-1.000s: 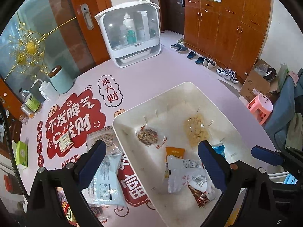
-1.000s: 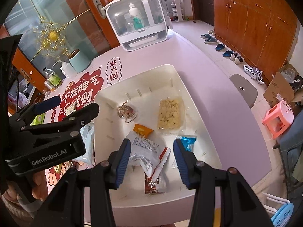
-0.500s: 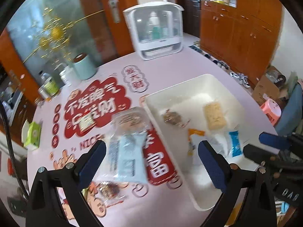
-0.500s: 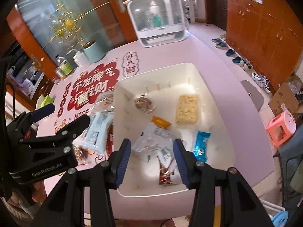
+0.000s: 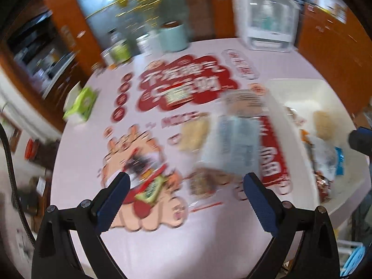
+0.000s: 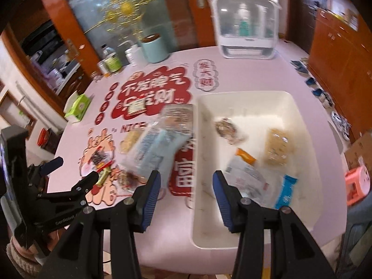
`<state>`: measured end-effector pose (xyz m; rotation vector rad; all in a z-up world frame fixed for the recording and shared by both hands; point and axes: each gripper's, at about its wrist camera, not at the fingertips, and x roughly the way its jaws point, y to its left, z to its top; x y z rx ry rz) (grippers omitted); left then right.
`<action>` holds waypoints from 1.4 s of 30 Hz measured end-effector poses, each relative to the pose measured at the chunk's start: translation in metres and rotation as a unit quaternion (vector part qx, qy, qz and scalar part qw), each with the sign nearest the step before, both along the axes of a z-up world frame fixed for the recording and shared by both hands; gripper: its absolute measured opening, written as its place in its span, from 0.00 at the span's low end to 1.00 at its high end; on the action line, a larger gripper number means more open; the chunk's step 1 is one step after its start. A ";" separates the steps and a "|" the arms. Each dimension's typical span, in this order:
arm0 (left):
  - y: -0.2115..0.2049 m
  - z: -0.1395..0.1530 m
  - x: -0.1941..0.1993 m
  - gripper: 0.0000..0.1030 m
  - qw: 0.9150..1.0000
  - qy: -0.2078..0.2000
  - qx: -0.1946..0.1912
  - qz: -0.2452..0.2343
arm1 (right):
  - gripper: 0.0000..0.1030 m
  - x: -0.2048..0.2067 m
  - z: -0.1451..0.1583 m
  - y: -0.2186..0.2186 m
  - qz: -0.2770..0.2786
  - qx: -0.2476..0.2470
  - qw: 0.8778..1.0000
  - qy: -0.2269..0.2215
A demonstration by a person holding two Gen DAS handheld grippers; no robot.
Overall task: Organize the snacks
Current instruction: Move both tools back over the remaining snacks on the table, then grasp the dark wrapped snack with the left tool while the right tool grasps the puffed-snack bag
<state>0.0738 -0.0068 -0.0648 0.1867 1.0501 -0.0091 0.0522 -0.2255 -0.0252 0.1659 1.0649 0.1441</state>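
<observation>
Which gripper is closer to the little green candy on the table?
Left. The left hand-held gripper hangs right by the green candy, which shows just inside its left finger. The right hand-held gripper sits farther off, over the white bin's near left edge.

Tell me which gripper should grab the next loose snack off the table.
Left. The left gripper is open above the loose packets, the green-and-red candy lying just ahead of its fingers. The right gripper, also open, sits over the white bin's near-left edge, farther from that pile.
</observation>
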 end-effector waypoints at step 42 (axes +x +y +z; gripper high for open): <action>0.151 -0.149 0.134 0.92 0.980 0.167 -0.086 0.061 | 0.47 0.196 -0.179 0.188 0.046 0.034 0.973 0.224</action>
